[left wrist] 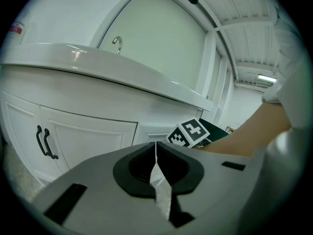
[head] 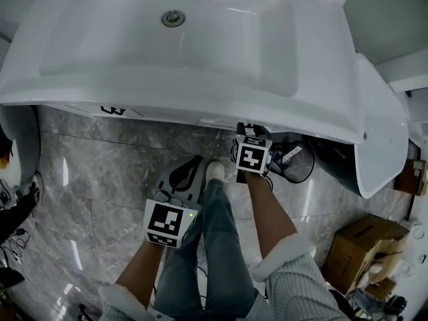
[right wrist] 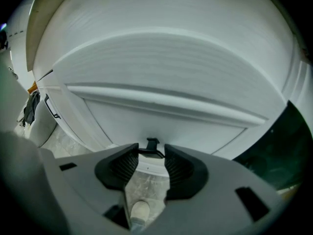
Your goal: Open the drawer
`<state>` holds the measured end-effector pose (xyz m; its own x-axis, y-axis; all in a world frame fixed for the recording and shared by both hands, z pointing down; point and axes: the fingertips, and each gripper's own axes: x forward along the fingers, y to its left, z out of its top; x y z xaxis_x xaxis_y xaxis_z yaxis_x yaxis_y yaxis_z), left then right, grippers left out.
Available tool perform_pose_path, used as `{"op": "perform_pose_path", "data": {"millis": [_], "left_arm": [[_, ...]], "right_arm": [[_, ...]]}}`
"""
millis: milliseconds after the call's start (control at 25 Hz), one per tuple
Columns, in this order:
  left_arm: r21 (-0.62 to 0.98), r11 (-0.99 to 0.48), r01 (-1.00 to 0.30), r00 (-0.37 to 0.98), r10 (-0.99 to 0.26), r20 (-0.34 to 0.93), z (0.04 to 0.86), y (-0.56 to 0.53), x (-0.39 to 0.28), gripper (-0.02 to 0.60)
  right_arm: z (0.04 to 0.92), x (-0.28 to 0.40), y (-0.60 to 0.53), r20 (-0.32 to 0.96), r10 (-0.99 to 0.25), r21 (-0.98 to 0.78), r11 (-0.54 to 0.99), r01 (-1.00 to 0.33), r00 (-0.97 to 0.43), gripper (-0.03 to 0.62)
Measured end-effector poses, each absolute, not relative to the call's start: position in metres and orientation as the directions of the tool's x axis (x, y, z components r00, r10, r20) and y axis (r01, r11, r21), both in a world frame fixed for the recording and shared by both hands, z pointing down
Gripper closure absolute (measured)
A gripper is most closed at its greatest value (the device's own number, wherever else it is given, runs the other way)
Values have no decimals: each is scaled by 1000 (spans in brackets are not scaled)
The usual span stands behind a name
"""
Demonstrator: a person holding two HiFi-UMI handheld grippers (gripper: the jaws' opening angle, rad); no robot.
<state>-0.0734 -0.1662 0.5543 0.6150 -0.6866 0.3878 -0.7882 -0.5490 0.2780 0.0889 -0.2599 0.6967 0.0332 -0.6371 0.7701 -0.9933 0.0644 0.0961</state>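
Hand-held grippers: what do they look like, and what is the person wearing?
The left hand-held gripper and right hand-held gripper are grey plastic with black ribbed pads; each carries a white cube with black square markers. The person wears a pale ribbed sleeve with a fluffy white cuff, and blue jeans.

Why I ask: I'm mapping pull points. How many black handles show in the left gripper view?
2, side by side on the cabinet doors at left: left handle, right handle. Others may be hidden.

The head view looks steeply down over the sink (head: pixel 200 45); both gripper views face the cabinet (left wrist: pixel 88 141), the left from farther back, the right close up.
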Motion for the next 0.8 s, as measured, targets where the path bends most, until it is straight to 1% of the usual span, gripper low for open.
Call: {"op": "perform_pose_path", "data": {"millis": [360, 480, 680, 800], "left_arm": [[280, -547, -789, 615, -690, 382, 553, -165, -70, 558], [279, -548, -789, 614, -690, 383, 553, -164, -69, 558], [278, -543, -792, 610, -695, 380, 551, -166, -69, 558], [271, -551, -789, 614, -692, 380, 549, -164, -66, 558]], "right_arm": [[697, 88, -259, 764, -644, 60, 113, -992, -27, 450], [699, 87, -260, 776, -631, 76, 115, -990, -13, 453], [708, 89, -260, 814, -580, 85, 70, -994, 29, 451], [707, 89, -261, 809, -587, 74, 61, -995, 24, 457]]}}
